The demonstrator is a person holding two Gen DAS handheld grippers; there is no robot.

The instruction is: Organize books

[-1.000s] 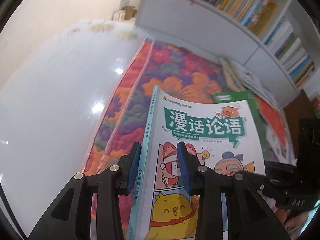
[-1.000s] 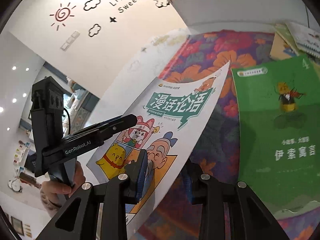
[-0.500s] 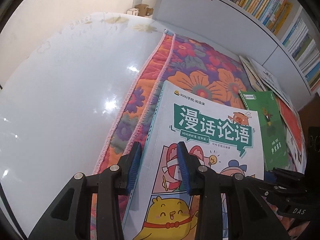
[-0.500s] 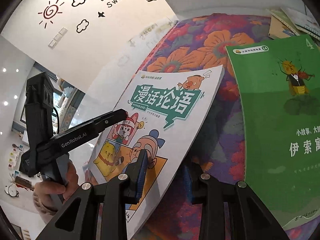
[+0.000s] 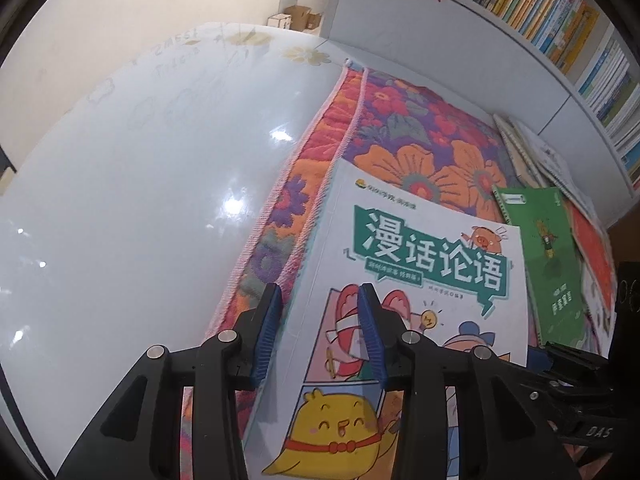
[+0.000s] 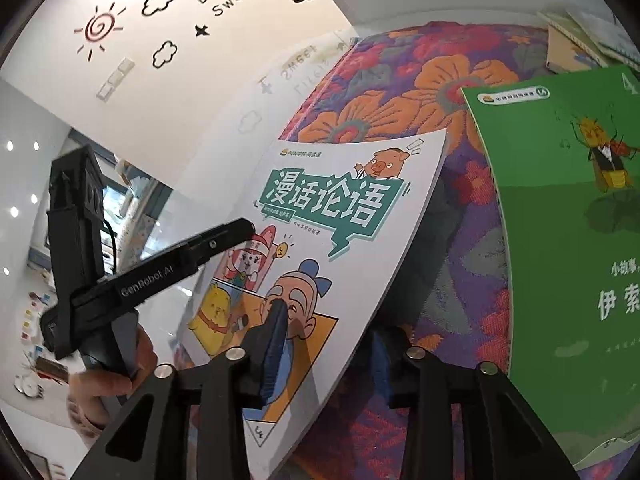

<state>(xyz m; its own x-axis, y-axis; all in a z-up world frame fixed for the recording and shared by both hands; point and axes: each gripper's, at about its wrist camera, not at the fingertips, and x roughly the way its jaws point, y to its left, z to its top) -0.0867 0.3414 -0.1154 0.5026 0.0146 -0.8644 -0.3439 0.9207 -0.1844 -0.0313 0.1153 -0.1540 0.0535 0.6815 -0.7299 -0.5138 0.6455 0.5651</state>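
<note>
White book: a cartoon-covered paperback with a teal title banner, held tilted above the flowered quilt, its spine toward the quilt's pink-trimmed edge.
Left gripper: its blue-padded jaws straddle the book's spine edge, one pad under the spine side and one on the cover; they look closed on the book, though the lower pad's contact is hard to judge.
Right gripper: one pad presses the cover over the bearded cartoon face, the other finger sits beneath the page block; the jaws are gripping the white book near its lower right corner.
Hand: in the right wrist view, the person's left hand wraps the handle of the other gripper, beside the book.
Green book: lies flat on the quilt just to the right of the white book, cover up.
Other books: a loose pile lies on the quilt beyond the green book, against the shelf base.
Bookshelf: farthest back, rows of upright books.
Floor: glossy white, left of the quilt.
</note>
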